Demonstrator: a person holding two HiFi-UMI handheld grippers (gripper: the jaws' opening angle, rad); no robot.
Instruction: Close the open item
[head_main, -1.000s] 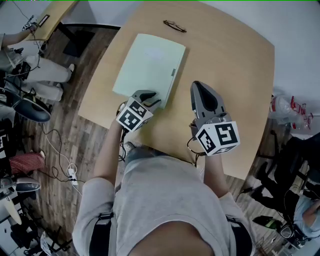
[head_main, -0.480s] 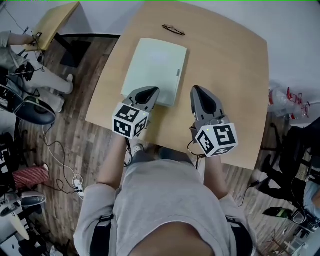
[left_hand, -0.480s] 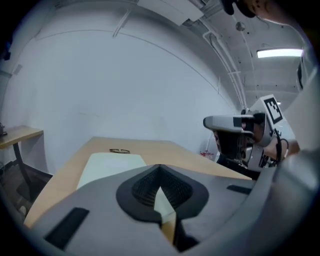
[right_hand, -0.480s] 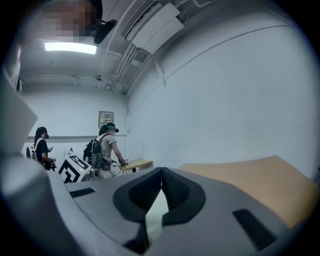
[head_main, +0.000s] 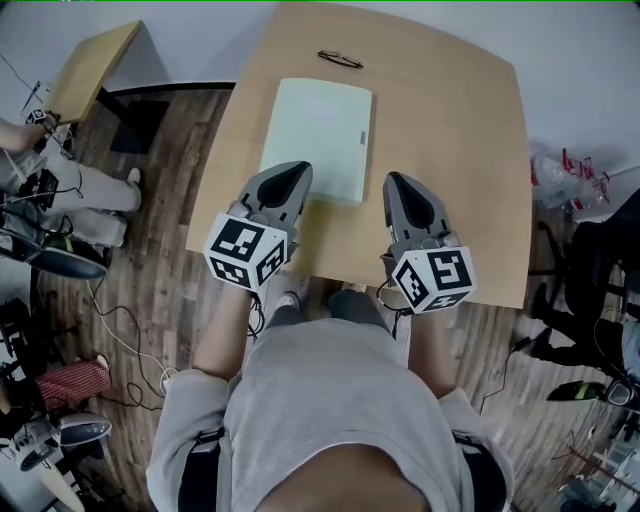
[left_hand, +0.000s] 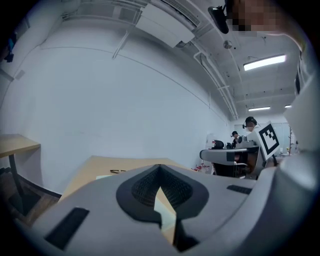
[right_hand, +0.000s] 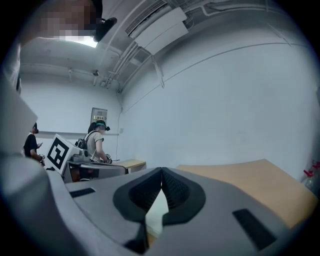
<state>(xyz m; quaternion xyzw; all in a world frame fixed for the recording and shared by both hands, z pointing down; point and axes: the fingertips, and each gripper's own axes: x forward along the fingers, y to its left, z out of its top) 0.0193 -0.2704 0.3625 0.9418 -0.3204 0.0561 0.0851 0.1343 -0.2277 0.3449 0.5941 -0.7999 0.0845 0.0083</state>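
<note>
Since a second ago my left gripper (head_main: 298, 172) has drawn back from the near edge of the task's thing toward the lower centre of the head view, and its jaws have come together. The table (head_main: 450, 130) fills the upper middle of that view; on it, upper centre, the pale green item (head_main: 318, 135), a laptop or slim case by the look, lies flat with its top down. So I judge the closing done and this the withdrawal; the next move calls only for lifting both tools clear, perhaps checking the top sits flush. My right gripper (head_main: 396, 182) sits just right of the item's near edge, jaws also together; both hold nothing. Glasses (head_main: 340, 59) lie at the top, apart from the item. No brand reads; the tab (head_main: 361, 139) on the item's right edge is too small to read; each cube (head_main: 243, 252) bears only square markers.
</note>
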